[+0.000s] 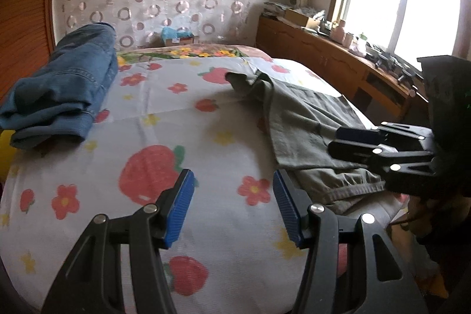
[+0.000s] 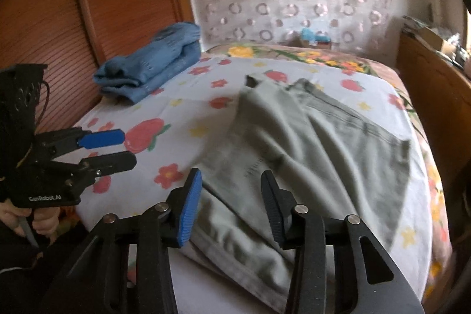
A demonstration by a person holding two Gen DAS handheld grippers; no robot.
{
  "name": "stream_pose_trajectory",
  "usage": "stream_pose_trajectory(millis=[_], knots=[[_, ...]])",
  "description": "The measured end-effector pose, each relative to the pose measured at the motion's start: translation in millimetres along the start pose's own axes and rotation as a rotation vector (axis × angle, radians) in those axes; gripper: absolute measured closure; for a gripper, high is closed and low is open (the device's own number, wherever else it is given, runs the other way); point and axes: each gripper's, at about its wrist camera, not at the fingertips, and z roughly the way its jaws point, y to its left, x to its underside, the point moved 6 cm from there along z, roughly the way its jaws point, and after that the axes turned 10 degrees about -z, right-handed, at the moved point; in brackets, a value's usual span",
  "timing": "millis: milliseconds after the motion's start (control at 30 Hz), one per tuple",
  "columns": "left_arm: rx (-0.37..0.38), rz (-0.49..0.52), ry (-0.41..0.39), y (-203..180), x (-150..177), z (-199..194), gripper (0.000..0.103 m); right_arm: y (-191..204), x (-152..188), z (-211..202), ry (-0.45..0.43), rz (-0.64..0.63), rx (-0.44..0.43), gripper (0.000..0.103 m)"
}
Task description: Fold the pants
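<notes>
The grey-green pants [image 1: 309, 131] are being seen spread on the bed [image 1: 206, 225], right of the empty, parted left tongs [image 1: 234, 208]. From the right wrist, the pants [image 2: 309, 143] are lying under the parted, empty right tongs [image 2: 231, 205].

The bed [image 2: 412, 181] bears grey-green pants [image 2: 309, 143] and folded jeans [image 2: 153, 64].

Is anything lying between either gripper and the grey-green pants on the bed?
Nothing visible. The right gripper hovers open directly over the pants; only bare sheet separates the left gripper from them.
</notes>
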Motion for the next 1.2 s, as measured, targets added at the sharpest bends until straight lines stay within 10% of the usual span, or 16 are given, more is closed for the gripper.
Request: stream_pose_trajectory(millis=[267,700,767,1200], knots=[[-0.013,-0.039,-0.016,14.6,-2.3,-1.6,0.047,24.4,-4.3,30.8,0.055,-0.032,-0.083,0.071],[-0.016,-0.051,-0.005,18.8,1.7,1.7,0.047,29.3,1.2,56.9,0.142,-0.137,0.012,0.073],[-0.015,-0.051,-0.002,18.4,2.6,1.7,0.047,28.3,1.9,58.0,0.15,-0.153,0.044,0.087],[-0.005,-0.026,0.028,6.8,12.5,9.2,0.047,-10.6,-18.4,15.9,-0.001,0.007,0.091,0.101]])
